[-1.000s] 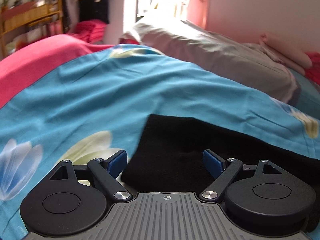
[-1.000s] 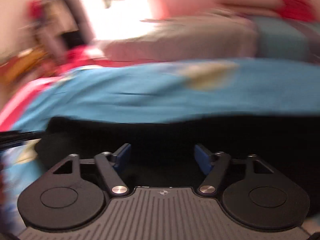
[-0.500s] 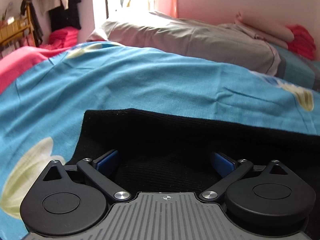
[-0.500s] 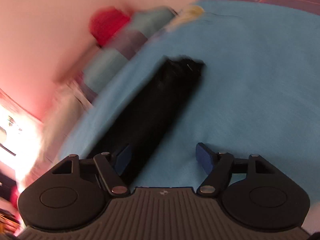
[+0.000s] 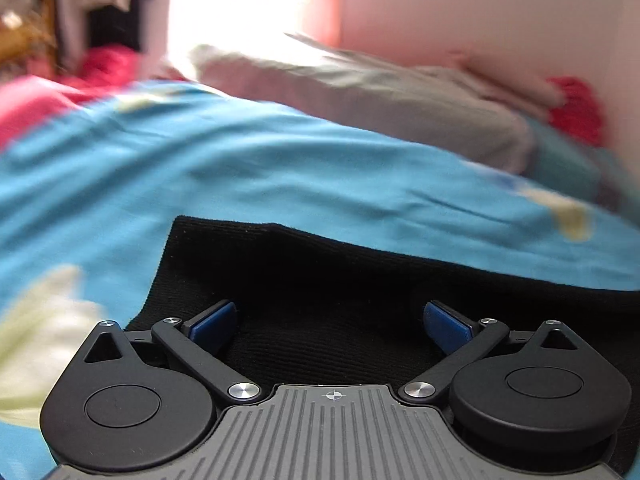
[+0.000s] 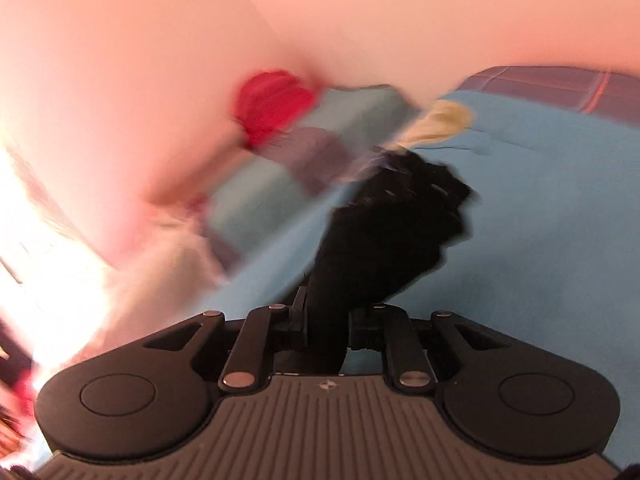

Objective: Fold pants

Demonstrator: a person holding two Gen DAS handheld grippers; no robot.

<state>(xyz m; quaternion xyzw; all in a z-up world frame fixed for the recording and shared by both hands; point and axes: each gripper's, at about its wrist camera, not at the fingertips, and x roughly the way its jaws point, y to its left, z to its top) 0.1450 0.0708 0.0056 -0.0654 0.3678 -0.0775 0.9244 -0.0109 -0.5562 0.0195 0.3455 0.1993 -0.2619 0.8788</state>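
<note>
The black pants (image 5: 340, 280) lie flat on the blue flowered bedspread (image 5: 200, 168) in the left wrist view. My left gripper (image 5: 330, 326) is open, its blue pads spread just above the cloth near its left end. In the right wrist view my right gripper (image 6: 326, 326) is shut on the black pants (image 6: 384, 232), which bunch up and rise out of the jaws above the blue bedspread (image 6: 540, 208). That view is blurred.
A grey pillow (image 5: 380, 96) lies at the back of the bed against the pink wall. Red cloth (image 5: 576, 104) sits at the back right, and also shows in the right wrist view (image 6: 272, 104). A pink blanket (image 5: 36, 100) lies at the left.
My right gripper has shut on the end of the pants and lifted it, bunching the cloth. My left gripper has stayed open over the pants, shifting slightly.
</note>
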